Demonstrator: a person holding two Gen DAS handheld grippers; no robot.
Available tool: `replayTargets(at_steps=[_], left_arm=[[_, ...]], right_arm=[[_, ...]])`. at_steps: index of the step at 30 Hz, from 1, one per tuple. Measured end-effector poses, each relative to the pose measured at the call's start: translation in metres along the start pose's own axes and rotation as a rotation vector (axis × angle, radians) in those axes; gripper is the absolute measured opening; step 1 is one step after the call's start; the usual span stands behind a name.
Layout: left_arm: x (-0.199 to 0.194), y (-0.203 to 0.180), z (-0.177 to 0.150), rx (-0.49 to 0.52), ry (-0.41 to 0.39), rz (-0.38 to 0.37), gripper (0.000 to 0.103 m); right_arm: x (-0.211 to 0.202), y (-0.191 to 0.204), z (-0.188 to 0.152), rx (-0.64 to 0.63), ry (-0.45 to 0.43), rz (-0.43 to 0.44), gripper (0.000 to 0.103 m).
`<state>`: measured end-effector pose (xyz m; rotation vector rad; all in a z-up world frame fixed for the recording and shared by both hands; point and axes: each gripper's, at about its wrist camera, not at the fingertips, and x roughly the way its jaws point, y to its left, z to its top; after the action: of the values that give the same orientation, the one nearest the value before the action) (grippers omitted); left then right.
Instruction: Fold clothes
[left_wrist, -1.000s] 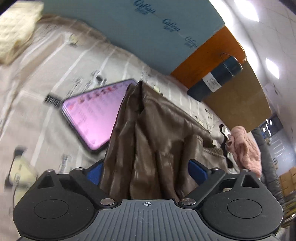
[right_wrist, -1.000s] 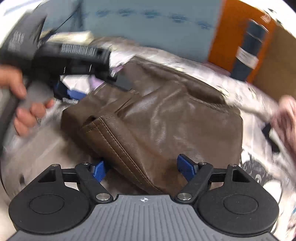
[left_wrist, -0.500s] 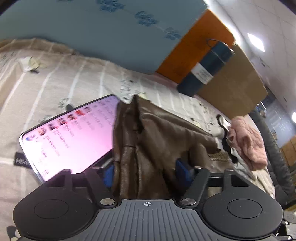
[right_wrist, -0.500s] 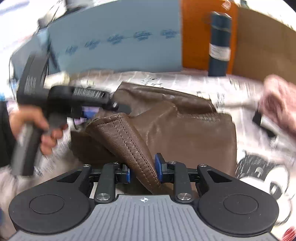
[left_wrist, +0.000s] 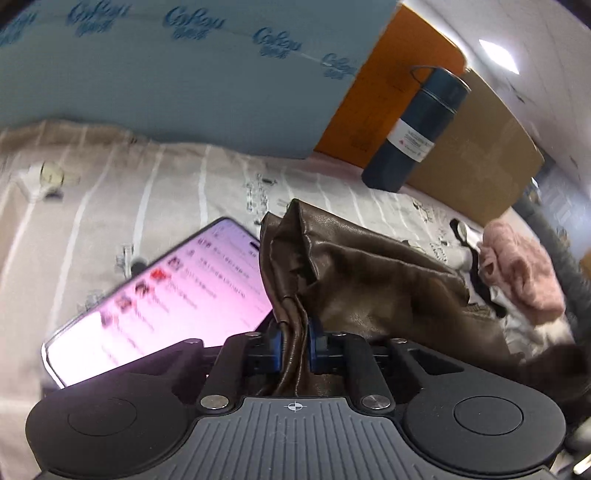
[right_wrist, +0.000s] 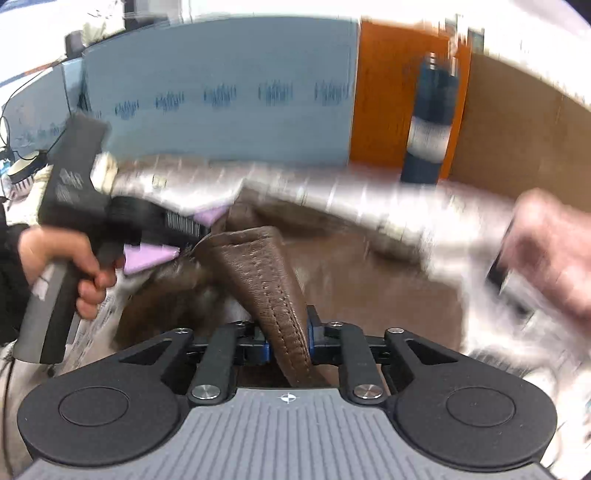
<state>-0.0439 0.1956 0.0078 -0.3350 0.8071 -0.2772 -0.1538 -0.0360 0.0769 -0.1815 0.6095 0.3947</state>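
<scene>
Brown leather-look garment (left_wrist: 369, 280) lies bunched on the pale striped, cartoon-printed bedsheet (left_wrist: 155, 192), its gathered edges lifted off the cloth at two places. The left gripper (left_wrist: 295, 341) is closing its blue pads on a thin pleated bunch of the garment, which stands up between them. The right gripper (right_wrist: 286, 341) is likewise closing on a thick stitched seam edge (right_wrist: 269, 280), folded double and rising from its jaws. In the right wrist view a hand (right_wrist: 70, 266) holds the left gripper's handle just beside the garment.

Just beside the garment, touching or partly under its left edge, lies a lit smartphone with a pink screen (left_wrist: 166, 302). Toward the sheet's far edge a dark blue cylindrical flask (left_wrist: 413, 129) stands against orange and brown boards, next to a light blue foam panel (left_wrist: 166, 74); a fluffy pink garment (left_wrist: 517, 273) lies toward the right edge.

Risks, as I judge them: the slick material may slide out of the narrow pinches once lifted, and a dragging edge could sweep the phone along. Uneven pulls would skew the fold.
</scene>
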Motion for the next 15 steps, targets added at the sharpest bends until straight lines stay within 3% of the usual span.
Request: replayTargets(at_steps=[5, 8, 11, 15], left_arm=[[-0.006, 0.017, 0.013, 0.048, -0.033, 0.082, 0.011], [-0.011, 0.026, 0.018, 0.063, -0.041, 0.120, 0.011], [-0.013, 0.027, 0.019, 0.092, -0.035, 0.123, 0.011], [-0.009, 0.019, 0.014, 0.151, -0.012, 0.093, 0.014]], right_arm=[[-0.033, -0.023, 0.019, 0.087, -0.136, -0.090, 0.010], [-0.050, -0.046, 0.015, 0.178, -0.157, -0.173, 0.009], [-0.059, -0.078, -0.003, 0.284, -0.110, -0.254, 0.009], [-0.049, -0.115, -0.043, 0.414, 0.030, -0.273, 0.010]])
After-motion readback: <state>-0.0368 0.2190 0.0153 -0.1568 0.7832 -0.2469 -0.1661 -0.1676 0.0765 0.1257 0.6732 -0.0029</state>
